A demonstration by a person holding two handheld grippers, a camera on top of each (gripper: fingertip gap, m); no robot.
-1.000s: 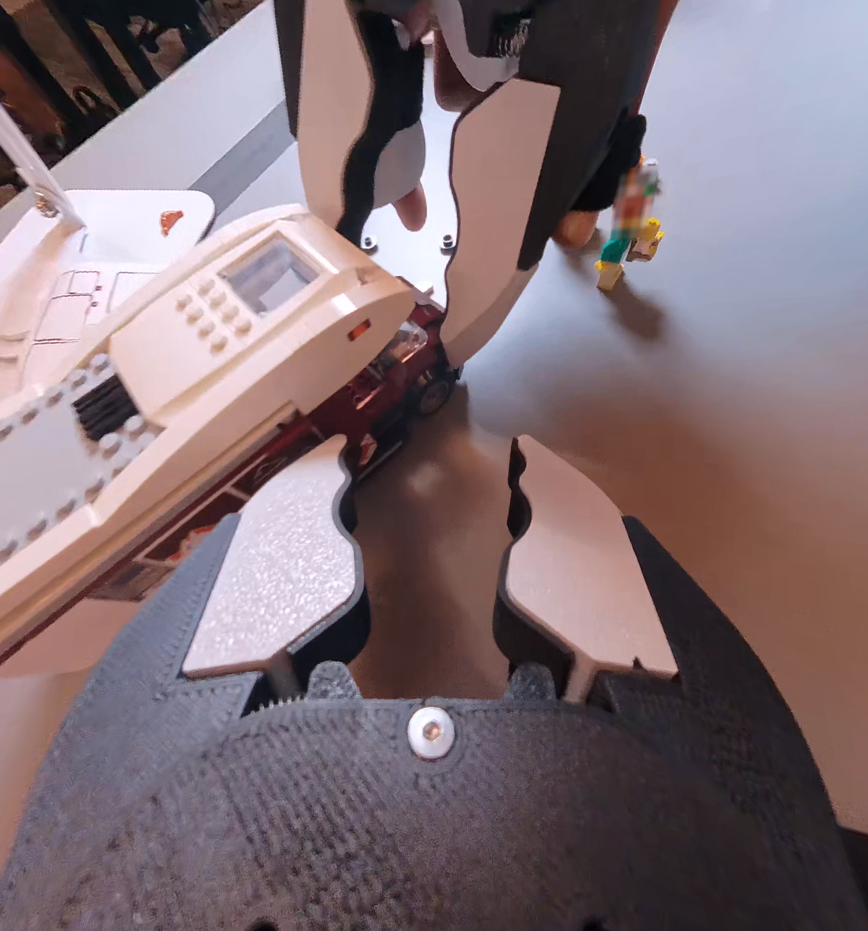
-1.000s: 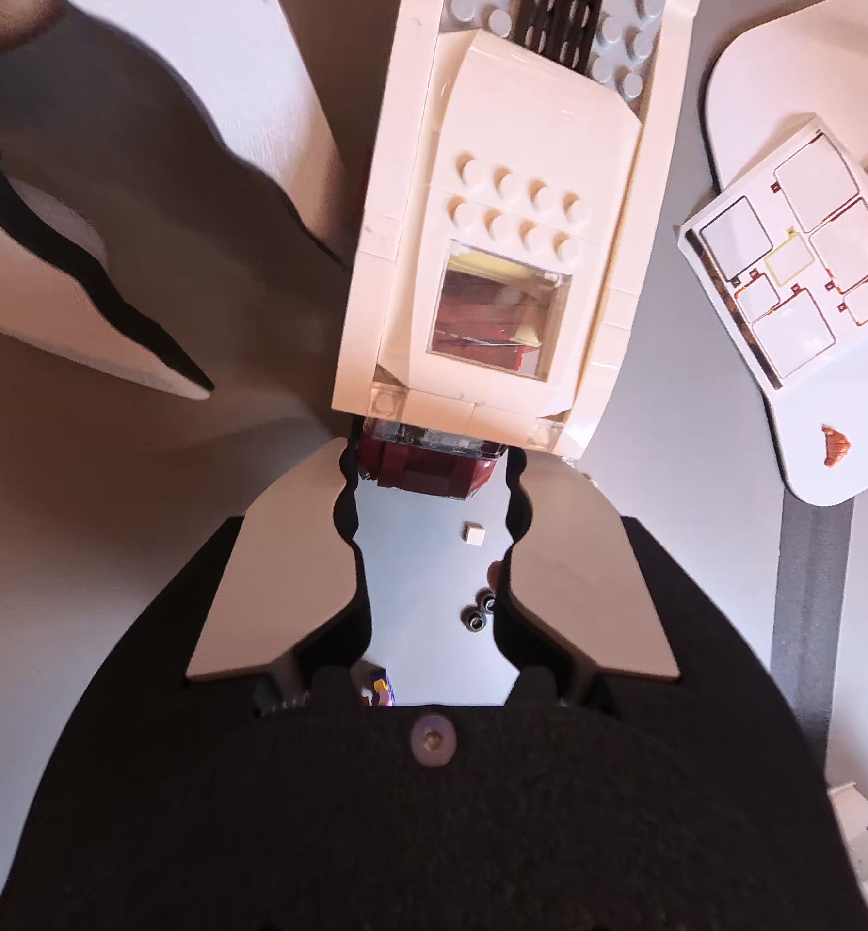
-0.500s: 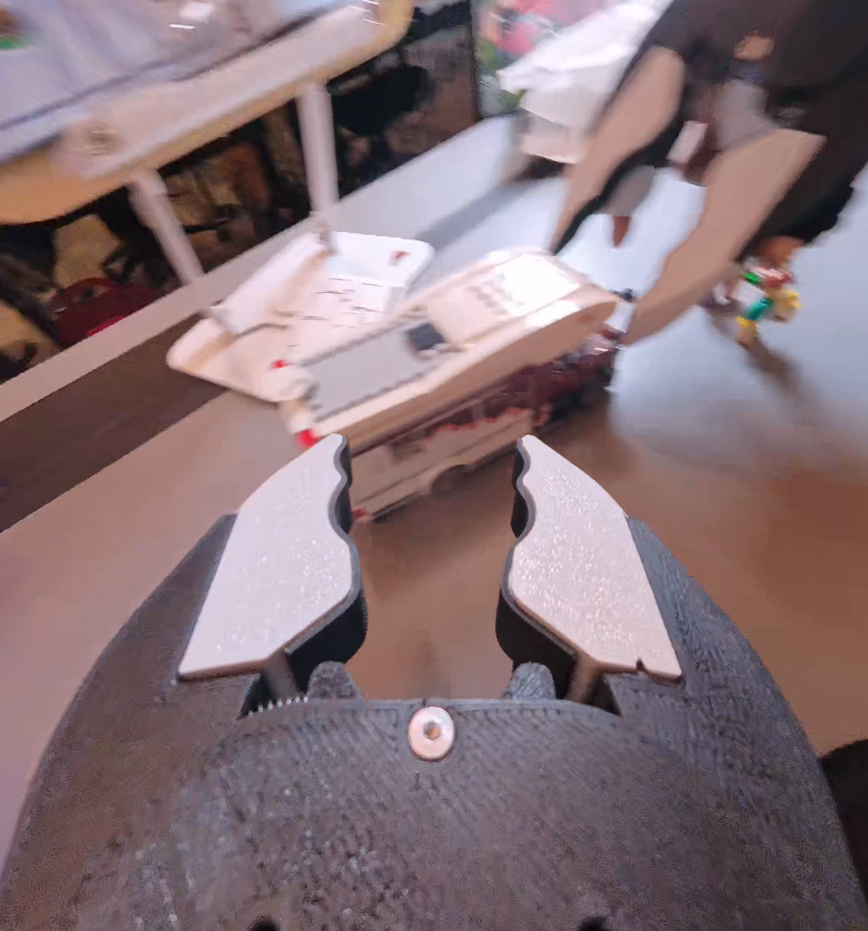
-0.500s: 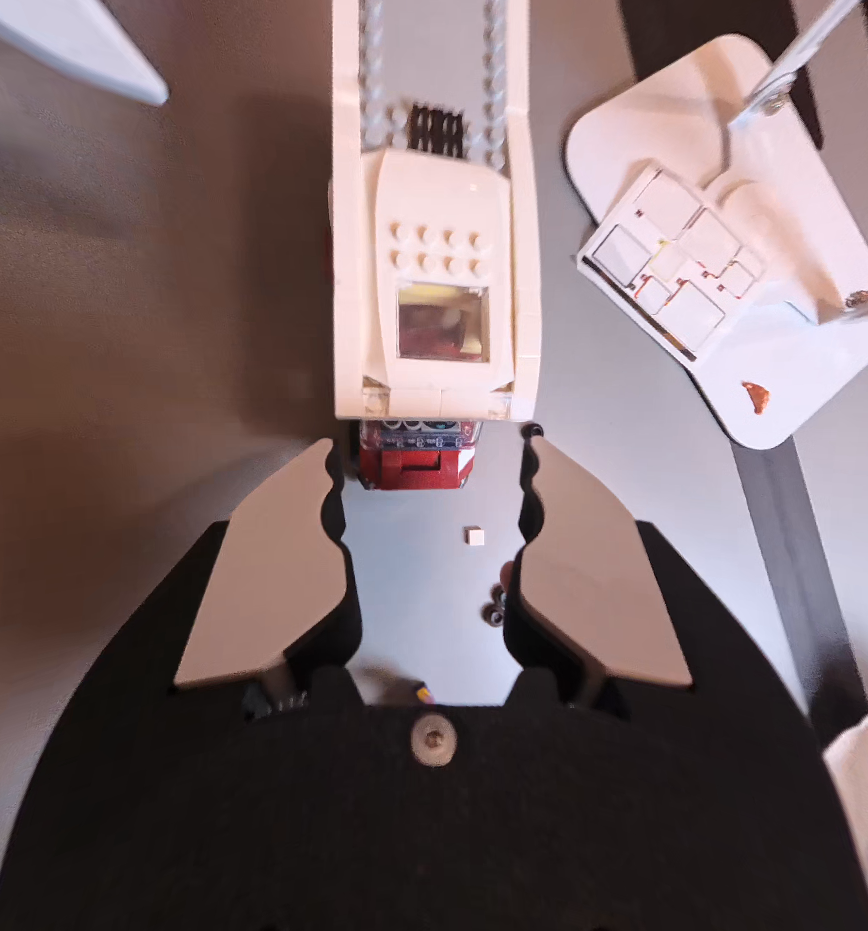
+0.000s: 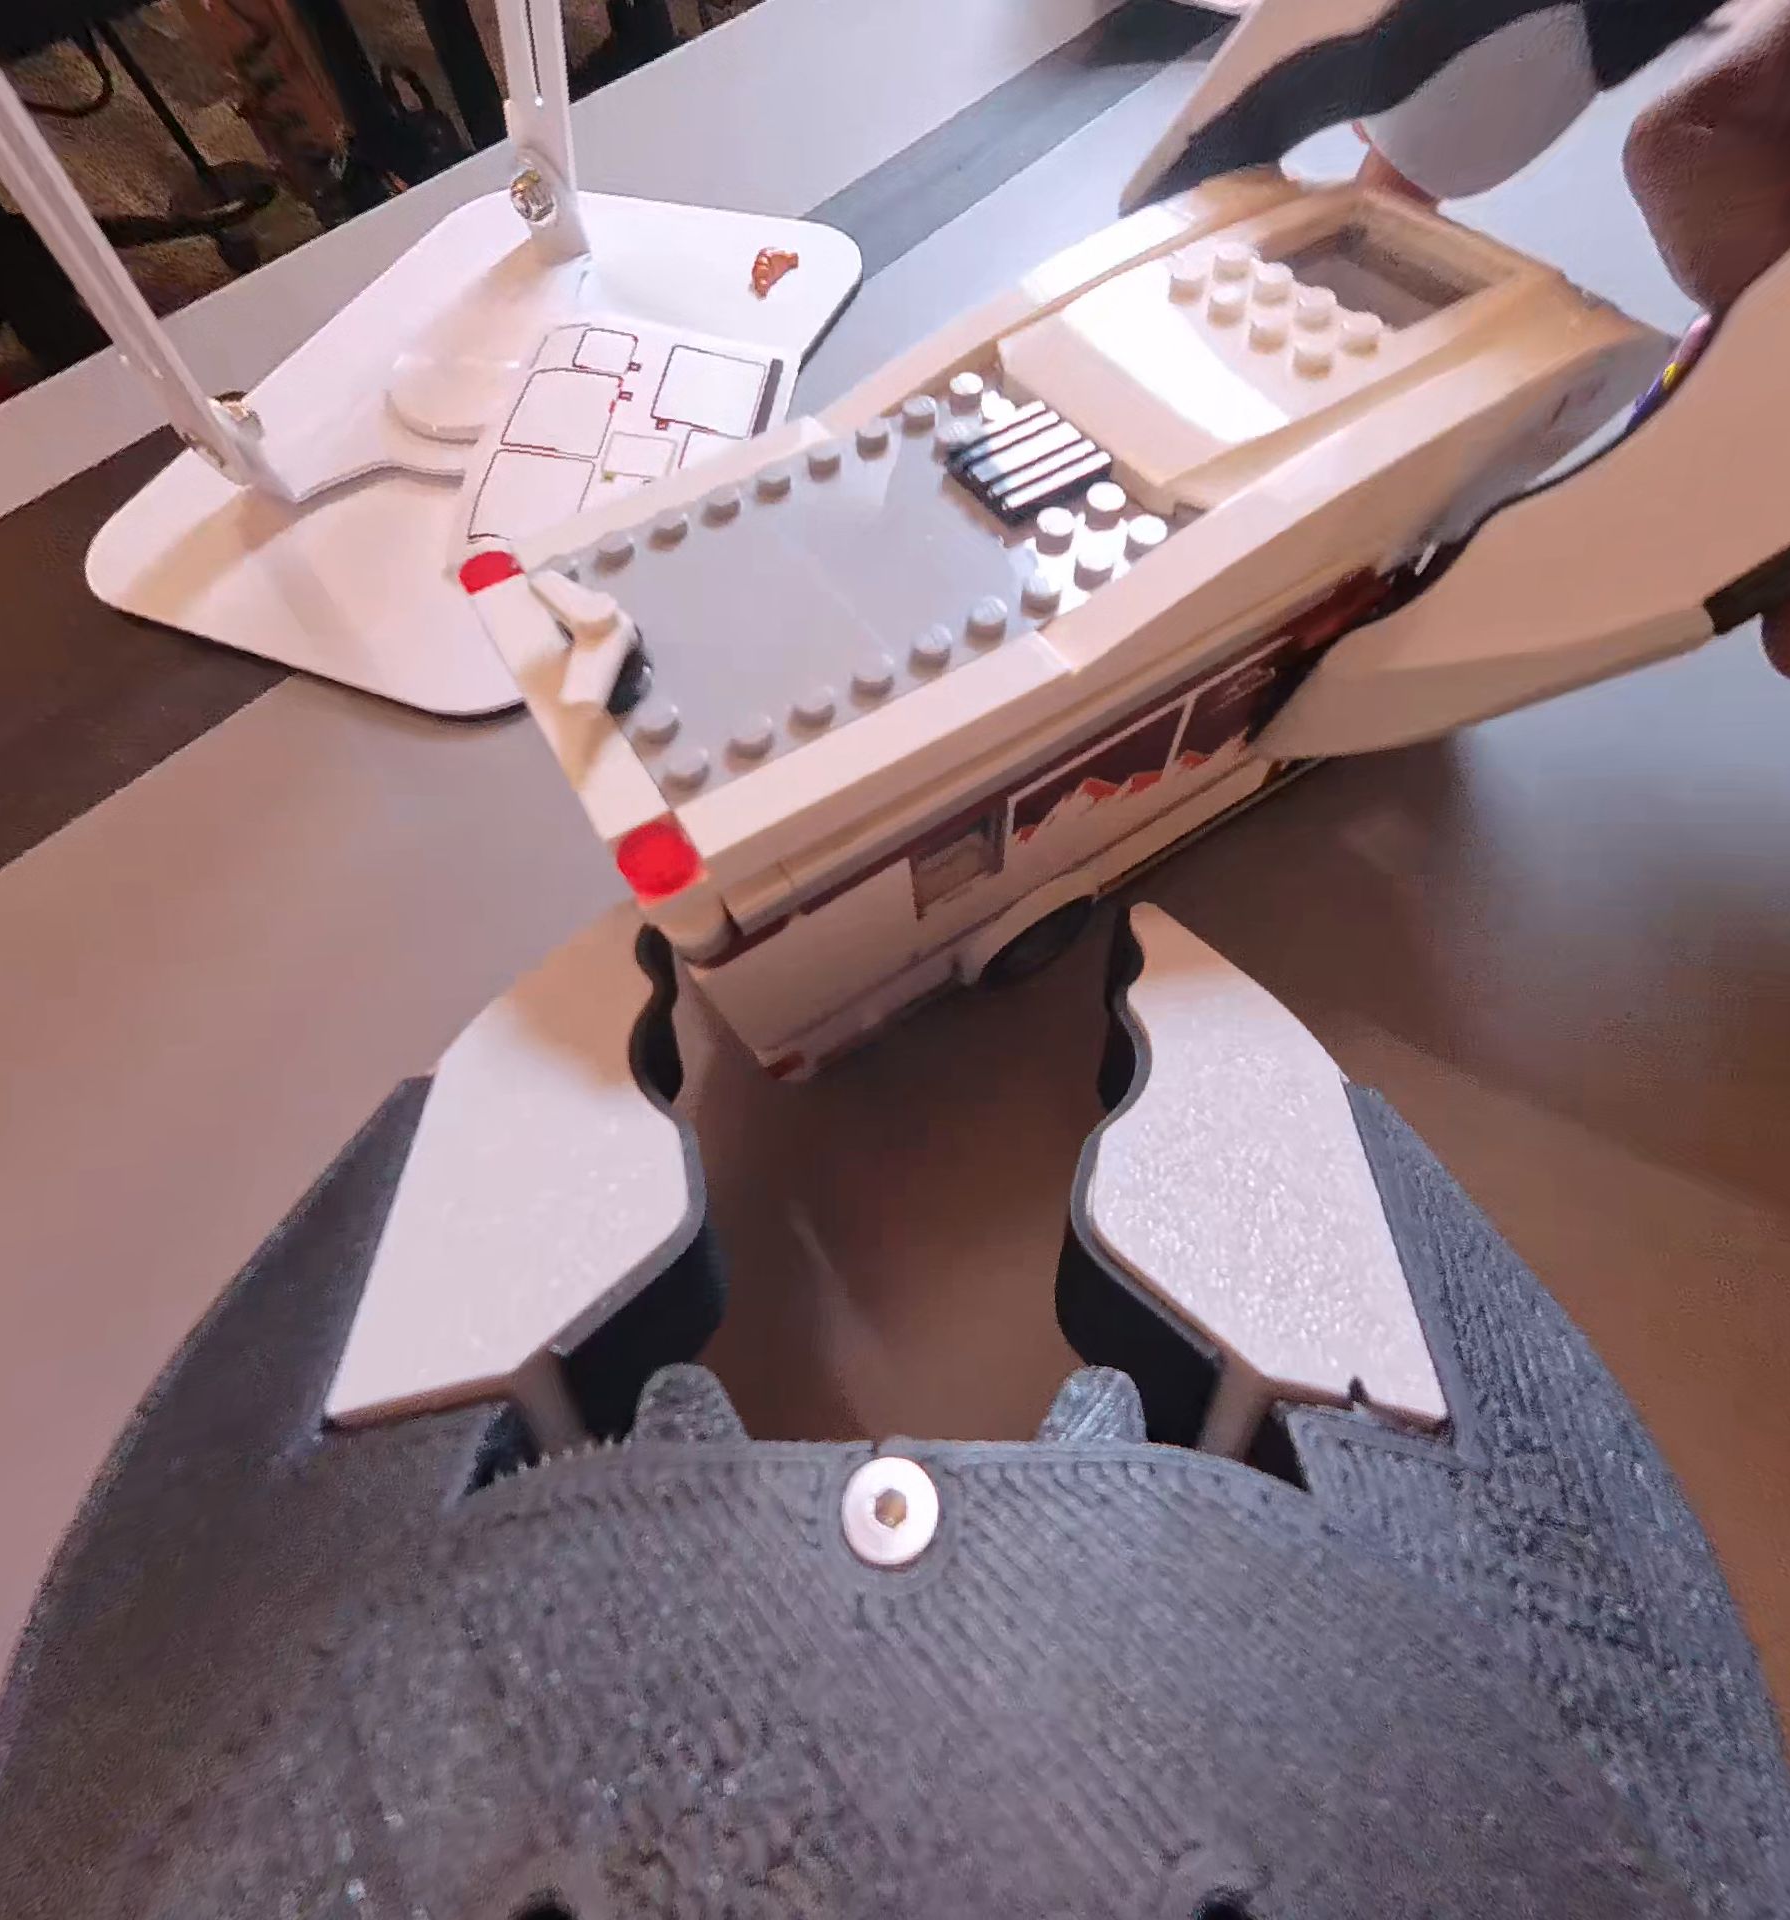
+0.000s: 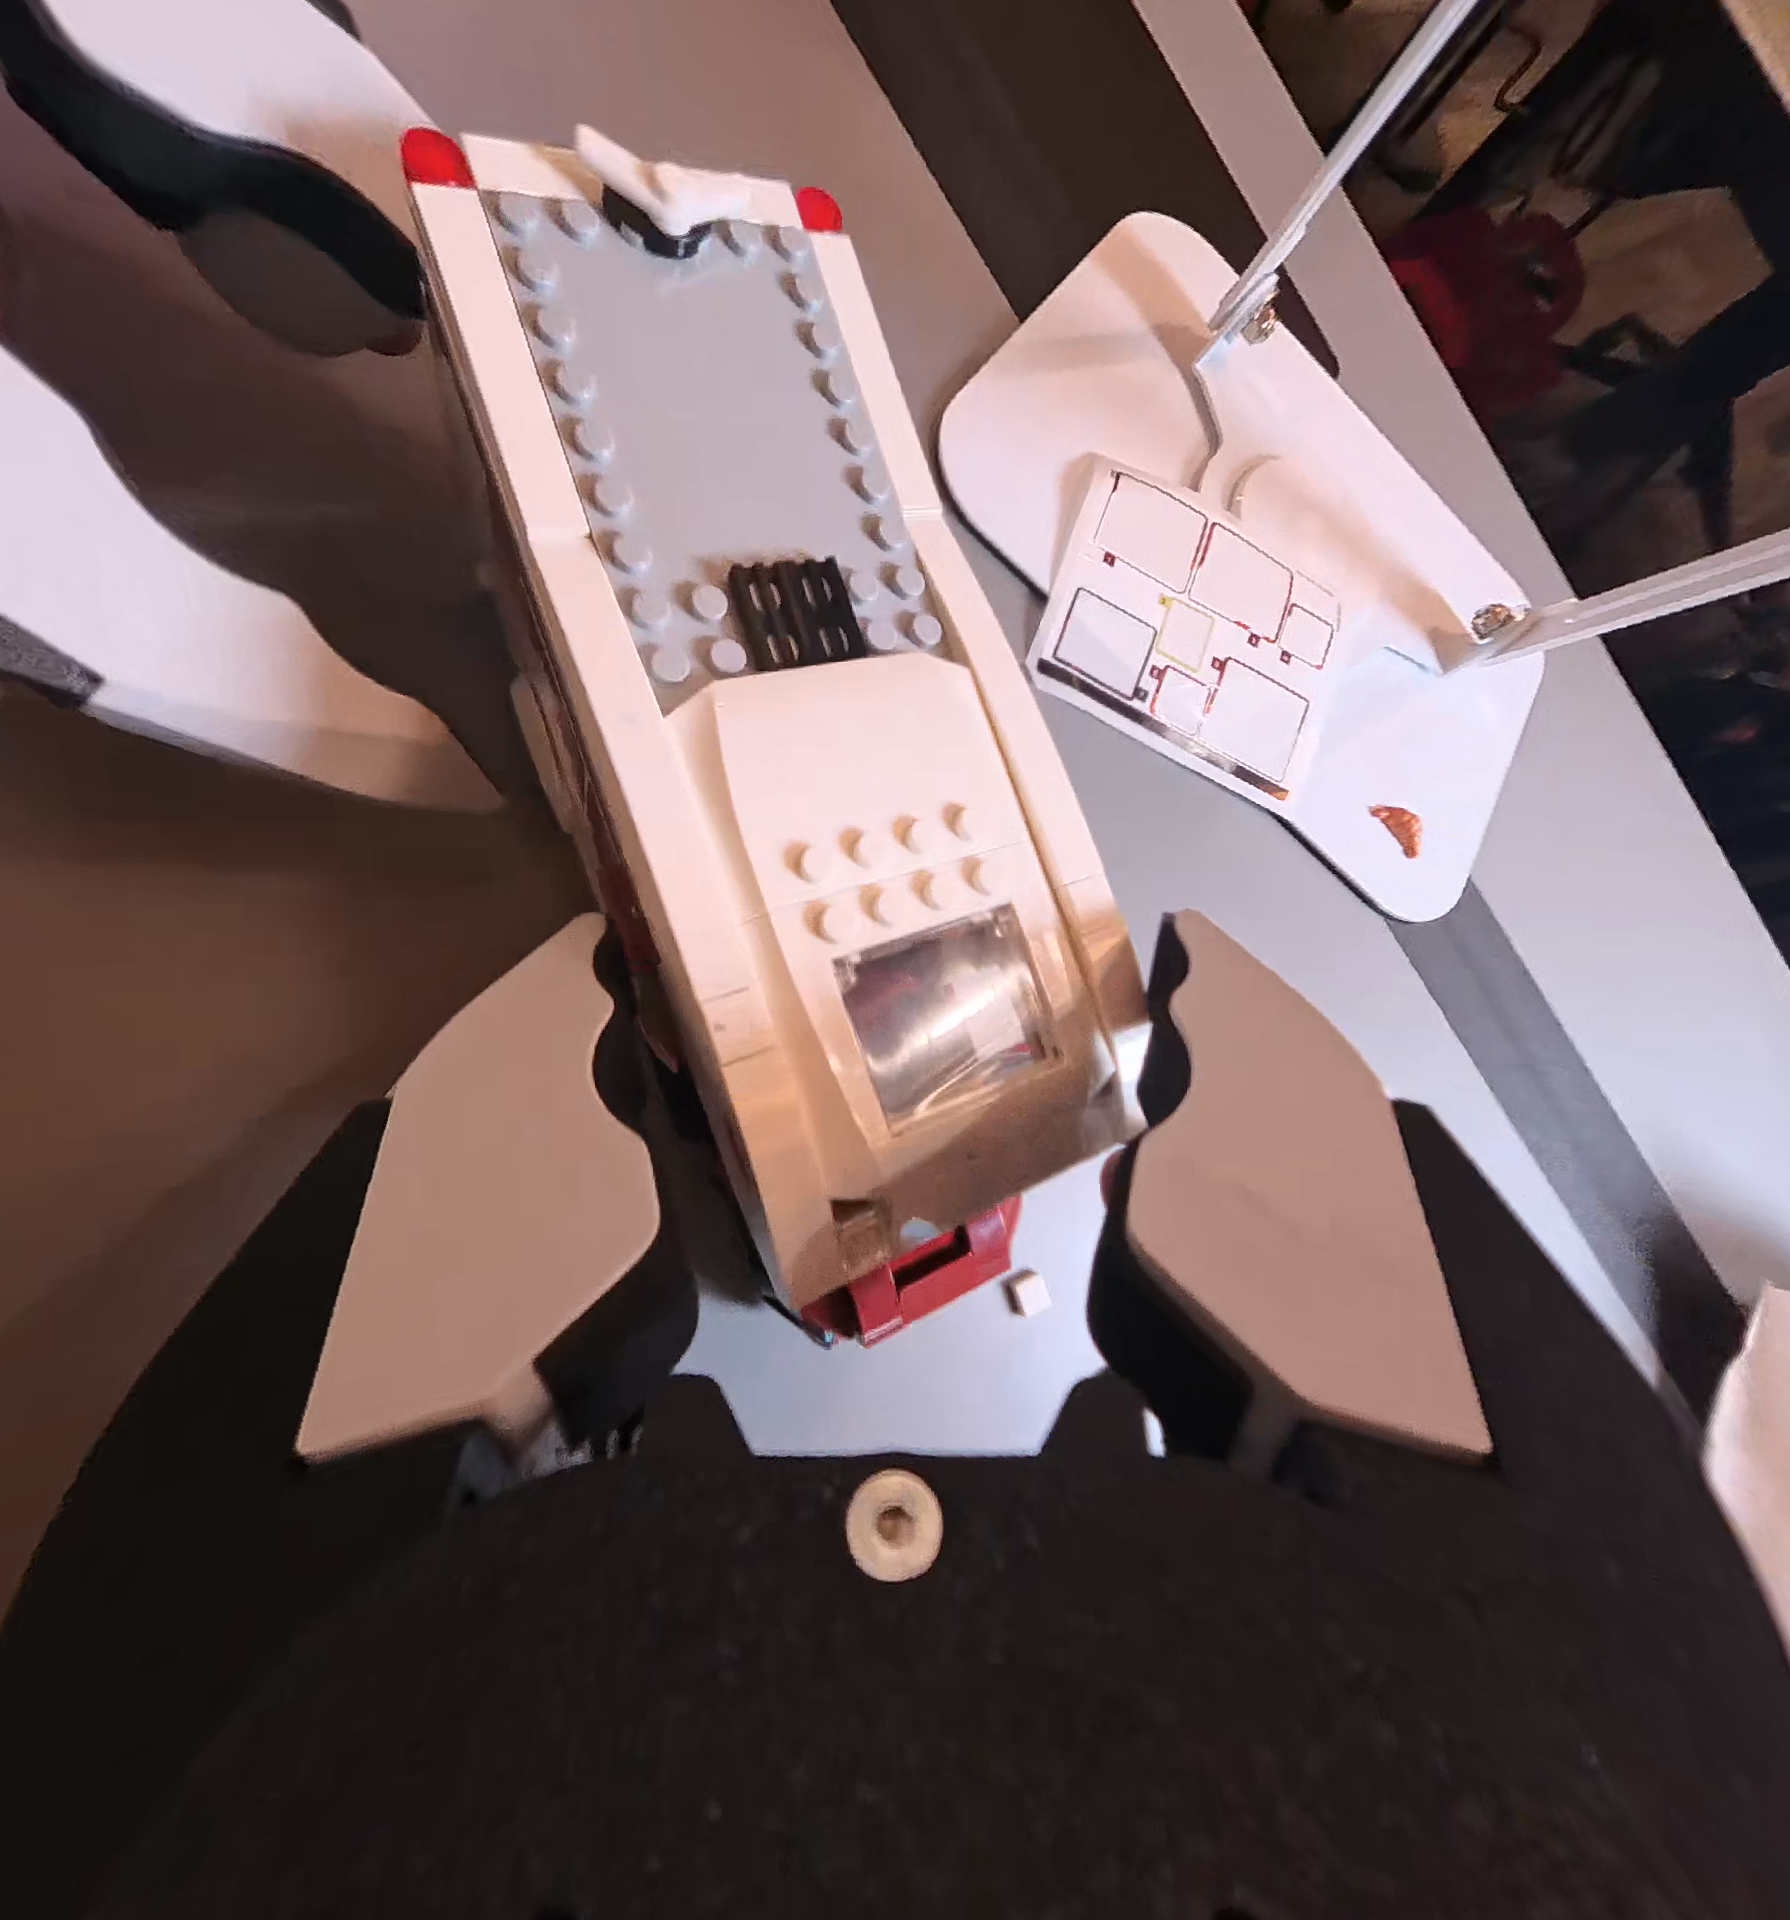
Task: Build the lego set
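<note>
Brick-built white van (image 5: 974, 665) sits on the brown table (image 5: 247, 987), its cab end between the right gripper (image 6: 880, 997)'s spread fingers; whether those pads press its sides cannot be told. Left gripper (image 5: 886, 987) hangs released at the van's rear corner, by a red stud (image 5: 654, 858). Beyond lies a white stand base (image 5: 371, 540) with a sticker sheet (image 6: 1192, 644).

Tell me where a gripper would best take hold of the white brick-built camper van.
Probably across the camper van body's two long flat side walls, coming in lengthwise from either end. The studded roof and sloped cab offer poorer faces; both grippers, left and right, already straddle its ends, open.
</note>
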